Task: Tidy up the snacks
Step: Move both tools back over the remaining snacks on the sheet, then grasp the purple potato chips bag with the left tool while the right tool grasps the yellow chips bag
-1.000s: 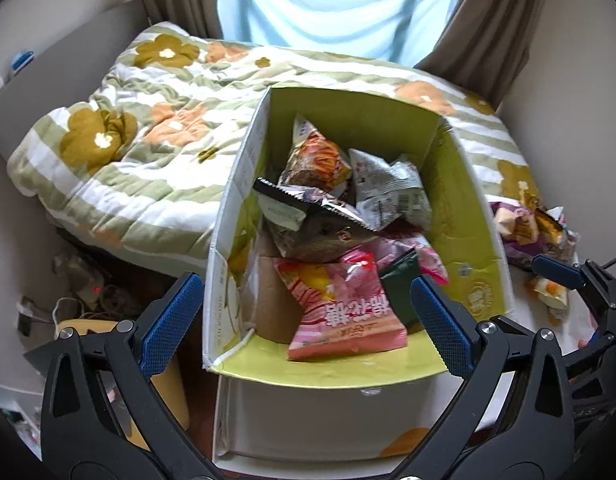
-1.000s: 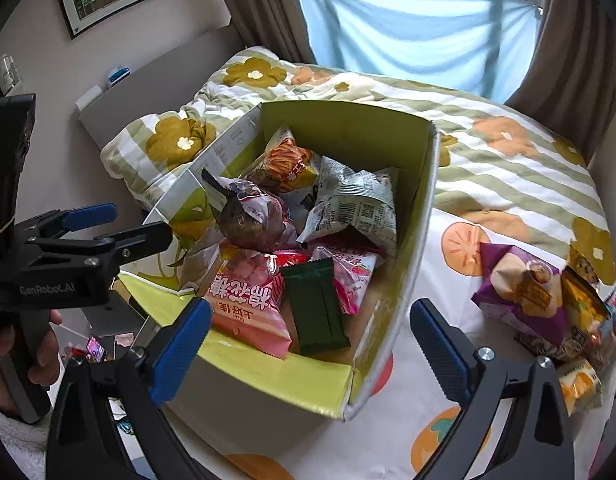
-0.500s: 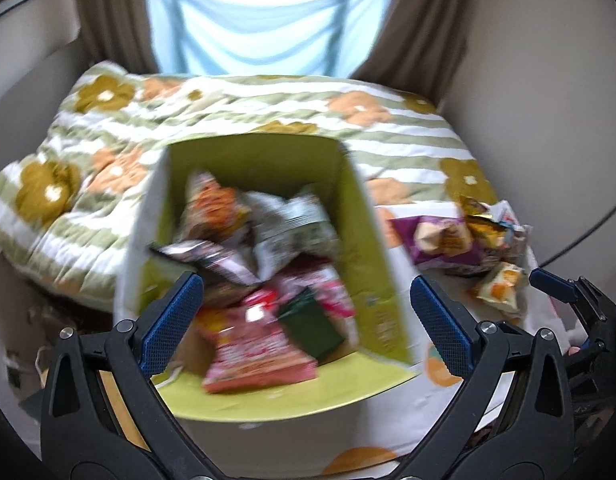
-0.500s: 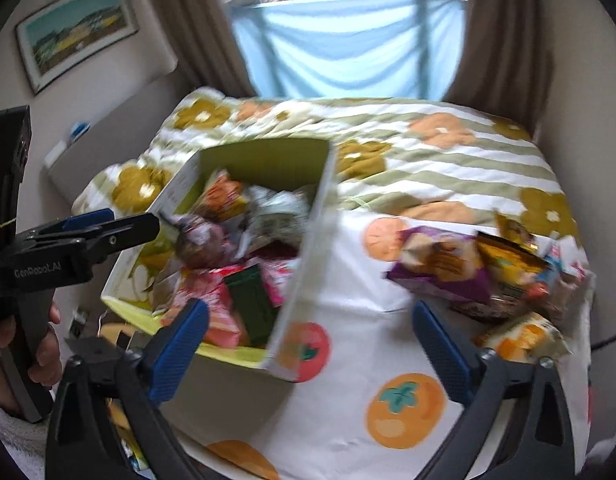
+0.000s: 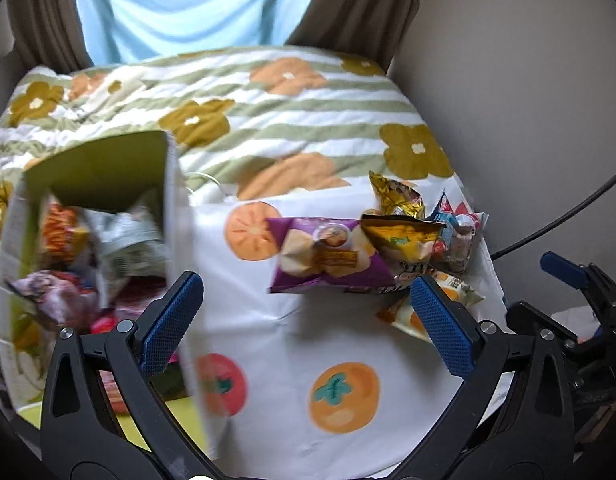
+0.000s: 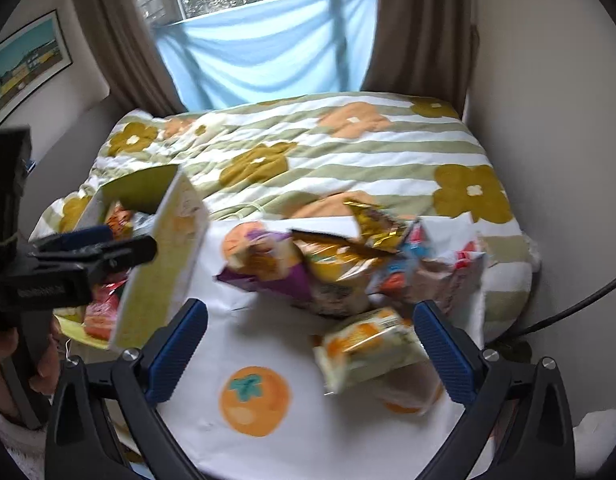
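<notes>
A green cardboard box (image 5: pixel 170 208) (image 6: pixel 164 264) holding several snack packets stands at the left on the white fruit-print cloth. To its right lies a loose pile: a purple packet (image 5: pixel 327 256) (image 6: pixel 264 268), a yellow bag (image 5: pixel 403 236) (image 6: pixel 339 260), a gold wrapper (image 5: pixel 395 196) and an orange-print packet (image 6: pixel 367 348). My left gripper (image 5: pixel 304 316) hovers open over the cloth between box and pile. Open and empty as well, my right gripper (image 6: pixel 308 344) hangs just before the orange-print packet. The left gripper also shows at the left of the right wrist view (image 6: pixel 88 240).
The cloth (image 6: pixel 268 432) lies on a bed with a flowered striped quilt (image 5: pixel 308 120). Walls close in on the right, where a black cable (image 5: pixel 567 216) runs. Curtains and a window stand behind the bed. A hand (image 6: pixel 4 348) grips the left tool.
Both views have swung right, away from the box and toward the loose snack pile. The box slid to the left edge of each view. Both grippers stay open and empty.
</notes>
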A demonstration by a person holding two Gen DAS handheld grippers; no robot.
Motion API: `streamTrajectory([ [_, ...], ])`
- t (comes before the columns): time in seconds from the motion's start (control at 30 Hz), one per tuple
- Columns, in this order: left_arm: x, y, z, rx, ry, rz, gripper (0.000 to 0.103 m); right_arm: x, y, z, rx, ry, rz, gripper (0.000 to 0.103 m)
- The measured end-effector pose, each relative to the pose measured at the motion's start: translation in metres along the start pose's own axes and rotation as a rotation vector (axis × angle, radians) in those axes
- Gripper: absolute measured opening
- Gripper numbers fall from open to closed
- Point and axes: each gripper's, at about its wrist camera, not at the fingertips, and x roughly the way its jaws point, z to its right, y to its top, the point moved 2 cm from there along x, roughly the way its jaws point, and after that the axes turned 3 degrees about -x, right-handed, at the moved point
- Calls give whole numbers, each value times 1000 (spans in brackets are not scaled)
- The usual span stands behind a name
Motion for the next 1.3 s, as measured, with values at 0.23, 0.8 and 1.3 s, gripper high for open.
streamTrajectory([
  [0.23, 61, 9, 17, -42, 42, -98, 103, 37, 2, 40, -25, 67, -62, 103],
  [0.8, 156, 15, 17, -81, 111, -258, 103, 125, 1, 42, -137, 214, -167, 96],
  [1.3, 174, 29, 15, 3, 104, -270, 71, 163, 9, 36, -122, 250, -229, 88],
])
